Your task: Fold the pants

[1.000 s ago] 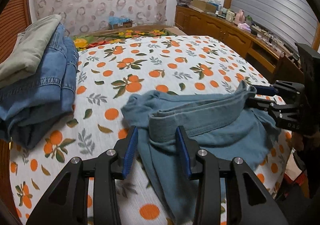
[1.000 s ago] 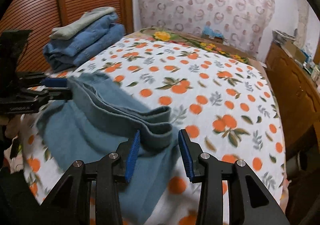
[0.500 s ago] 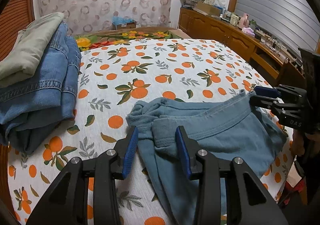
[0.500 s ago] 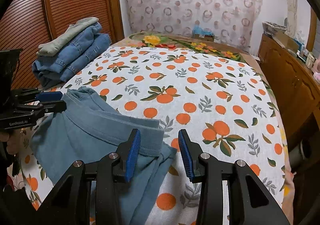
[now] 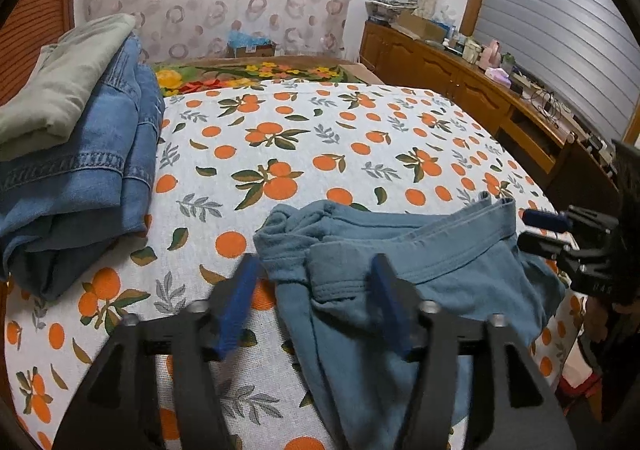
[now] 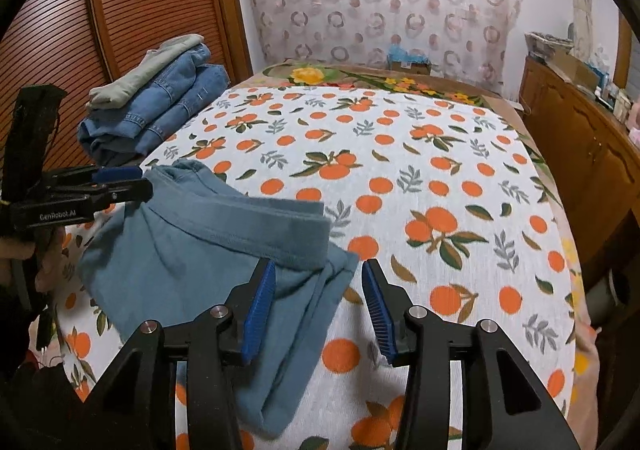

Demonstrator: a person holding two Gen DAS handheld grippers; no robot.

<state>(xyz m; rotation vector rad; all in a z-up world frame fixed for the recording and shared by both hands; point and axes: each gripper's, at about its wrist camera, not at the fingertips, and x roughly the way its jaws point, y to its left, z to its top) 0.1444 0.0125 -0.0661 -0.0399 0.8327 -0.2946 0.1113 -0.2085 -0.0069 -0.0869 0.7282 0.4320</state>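
Teal-blue pants [image 5: 440, 274] [image 6: 192, 246] lie on the orange-print bed sheet [image 5: 320, 138] [image 6: 400, 154], waistband towards the far side, legs hanging over the near edge. My left gripper [image 5: 313, 270] [image 6: 145, 180] is at the waistband's left corner. Its jaws are opening, blurred and wide apart, with bunched fabric lying between them untouched. My right gripper [image 6: 318, 266] [image 5: 525, 228] hovers over the waistband's right corner. Its jaws are opening too, and the folded corner lies between the pads without being pressed.
Folded jeans with a grey-green garment on top [image 5: 80, 170] [image 6: 160, 106] are stacked at the bed's left side. A wooden cabinet [image 5: 460, 82] [image 6: 580, 138] with clutter runs along the right. A slatted wardrobe door [image 6: 140, 10] stands behind the stack.
The pants, held up by the waistband a second ago, have come down flat onto the bed. The left jaws have spread wide; the right jaws have widened a little.
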